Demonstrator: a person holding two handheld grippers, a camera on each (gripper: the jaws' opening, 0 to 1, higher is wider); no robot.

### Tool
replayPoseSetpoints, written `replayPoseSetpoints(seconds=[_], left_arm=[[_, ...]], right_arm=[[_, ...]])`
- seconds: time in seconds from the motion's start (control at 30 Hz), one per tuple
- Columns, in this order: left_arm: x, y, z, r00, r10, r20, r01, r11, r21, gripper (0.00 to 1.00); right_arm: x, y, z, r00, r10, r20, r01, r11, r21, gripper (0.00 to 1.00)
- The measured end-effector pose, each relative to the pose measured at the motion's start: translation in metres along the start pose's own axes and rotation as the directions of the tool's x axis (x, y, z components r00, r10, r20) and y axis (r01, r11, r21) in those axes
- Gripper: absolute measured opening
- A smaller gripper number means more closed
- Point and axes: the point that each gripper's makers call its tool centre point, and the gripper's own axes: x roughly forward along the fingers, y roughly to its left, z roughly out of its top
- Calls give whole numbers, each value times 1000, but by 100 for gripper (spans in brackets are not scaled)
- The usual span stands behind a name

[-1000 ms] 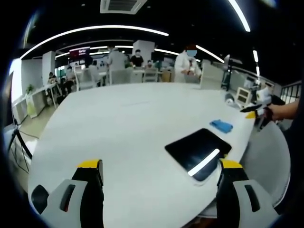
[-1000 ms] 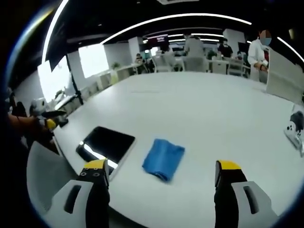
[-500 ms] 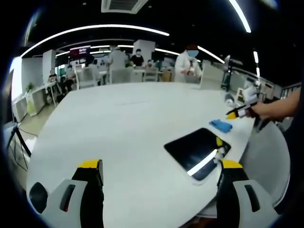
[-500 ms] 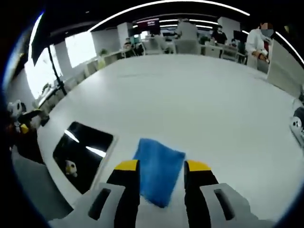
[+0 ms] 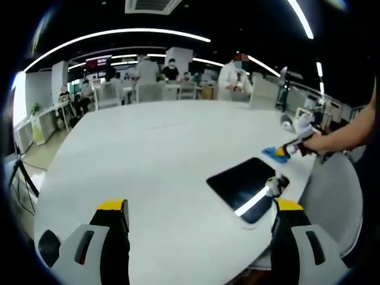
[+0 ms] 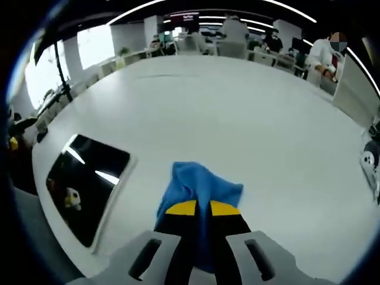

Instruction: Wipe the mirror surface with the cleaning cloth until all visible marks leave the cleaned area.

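In my right gripper view the blue cloth (image 6: 199, 193) lies on the white table (image 6: 237, 119), bunched up between my right claw (image 6: 203, 209), whose 2 jaws are pinched nearly together on its near edge. The mirror (image 6: 83, 181) lies flat to the left of that claw, just beside the cloth, reflecting ceiling lights. In my left gripper view, my left claw (image 5: 202, 208) hangs with jaws spread wide, holding nothing, the mirror (image 5: 243, 184) ahead toward its right jaw, the cloth (image 5: 274, 152) beyond it.
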Motion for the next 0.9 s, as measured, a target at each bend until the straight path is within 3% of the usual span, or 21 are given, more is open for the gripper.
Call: replayPoseSetpoints(seconds=[0.2, 0.3, 0.63, 0.9], left_arm=[[3, -1, 0, 1000, -7, -3, 7, 1000, 5, 100], [3, -1, 1, 1000, -8, 3, 7, 1000, 5, 100], [1, -1, -4, 1000, -3, -2, 3, 1000, 0, 100], [2, -2, -7, 1000, -1, -5, 1, 1000, -3, 100]], right_arm=[[1, -4, 0, 1000, 15, -26, -11, 991, 134, 0], [-4, -1, 4, 999, 43, -32, -35, 974, 224, 0], [-33, 8, 39, 996, 82, 42, -91, 950, 299, 0], [-30, 27, 57, 990, 126, 57, -137, 936, 323, 0]])
